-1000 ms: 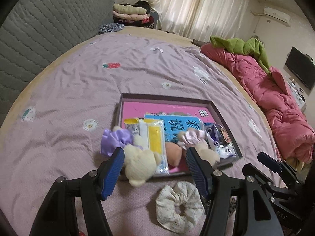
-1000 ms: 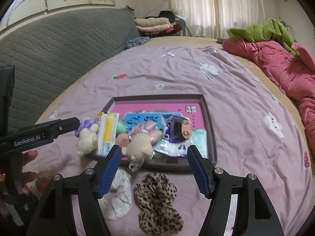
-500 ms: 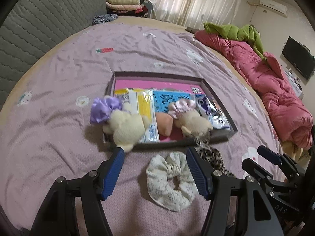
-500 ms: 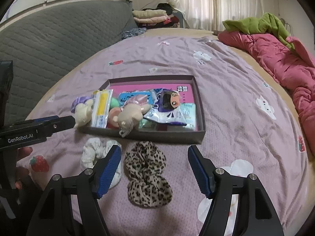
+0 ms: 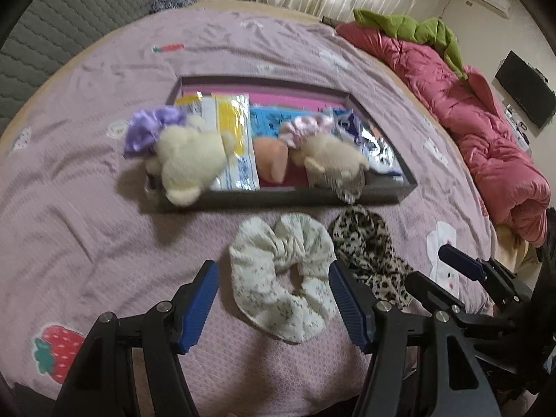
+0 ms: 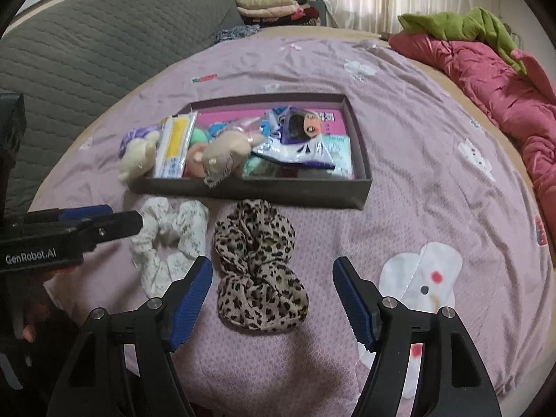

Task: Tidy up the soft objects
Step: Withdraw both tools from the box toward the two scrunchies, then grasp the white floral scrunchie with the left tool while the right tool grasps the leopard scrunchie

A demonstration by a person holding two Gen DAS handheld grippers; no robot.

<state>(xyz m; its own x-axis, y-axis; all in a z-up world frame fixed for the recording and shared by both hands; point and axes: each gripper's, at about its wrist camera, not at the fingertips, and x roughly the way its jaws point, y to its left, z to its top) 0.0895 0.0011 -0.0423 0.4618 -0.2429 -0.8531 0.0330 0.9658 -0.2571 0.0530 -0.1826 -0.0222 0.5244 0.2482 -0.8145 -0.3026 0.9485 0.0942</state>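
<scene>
A pink quilt (image 6: 500,80) lies bunched under a green blanket (image 6: 458,26) — folded clothes (image 6: 267,3) behind.

Matt cloth scrunchies (image 5: 282,279) (cotton, perhaps)

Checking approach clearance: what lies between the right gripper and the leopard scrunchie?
Nothing: in the right wrist view the leopard scrunchie lies directly between the right gripper's open jaws.

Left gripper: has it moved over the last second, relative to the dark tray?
Yes. The left gripper has pulled back from the dark rectangular tray; its blue fingers, earlier flanking the cream plush toys, now bracket the white floral fabric scrunchie in front of it.
</scene>
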